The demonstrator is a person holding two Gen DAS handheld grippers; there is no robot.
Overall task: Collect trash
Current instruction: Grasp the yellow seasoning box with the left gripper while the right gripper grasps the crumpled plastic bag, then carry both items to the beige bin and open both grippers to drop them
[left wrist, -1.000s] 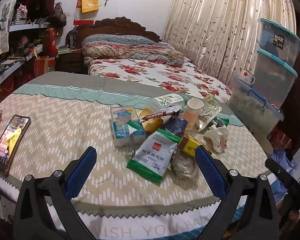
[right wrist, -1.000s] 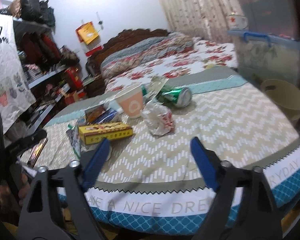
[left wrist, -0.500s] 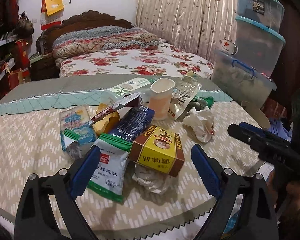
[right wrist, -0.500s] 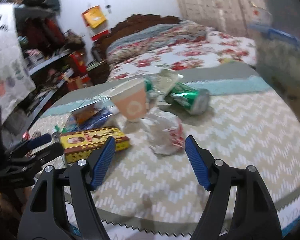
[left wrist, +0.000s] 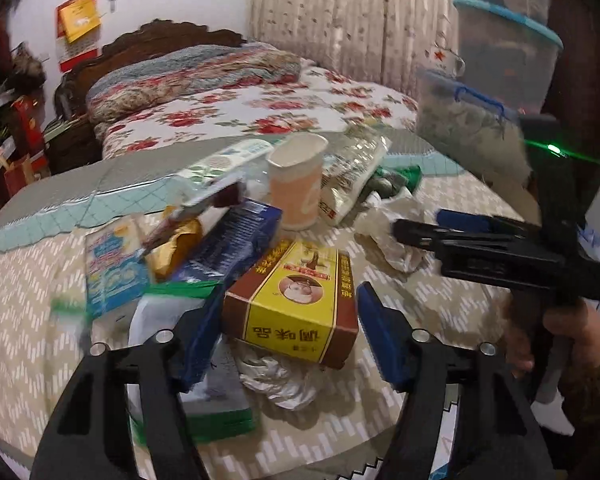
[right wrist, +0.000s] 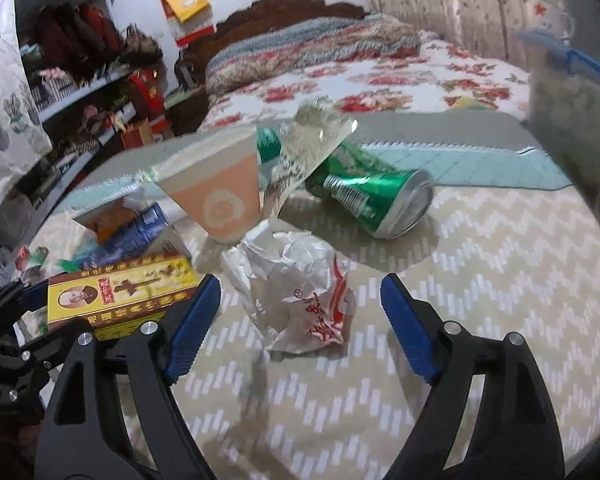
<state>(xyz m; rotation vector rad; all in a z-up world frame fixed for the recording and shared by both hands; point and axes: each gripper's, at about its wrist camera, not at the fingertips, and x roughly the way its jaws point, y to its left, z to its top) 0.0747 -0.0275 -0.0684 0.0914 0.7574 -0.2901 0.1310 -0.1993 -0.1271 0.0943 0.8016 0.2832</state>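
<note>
— Our left gripper [left wrist: 288,328] is closing its blue pads around the yellow-and-brown cardboard box [left wrist: 296,300]; they don't press it yet. Where do we take it?

— Across its flat side faces. We judge it light and stiff, though it may dent.

— And our right gripper [right wrist: 300,312]?

— Its jaws are widening around the crumpled white plastic wrapper with red print [right wrist: 300,292], just right of the box and in front of the peach paper cup [right wrist: 220,196]. Soft, crinkly and slippery, we reckon: pinch its bulk.
</note>
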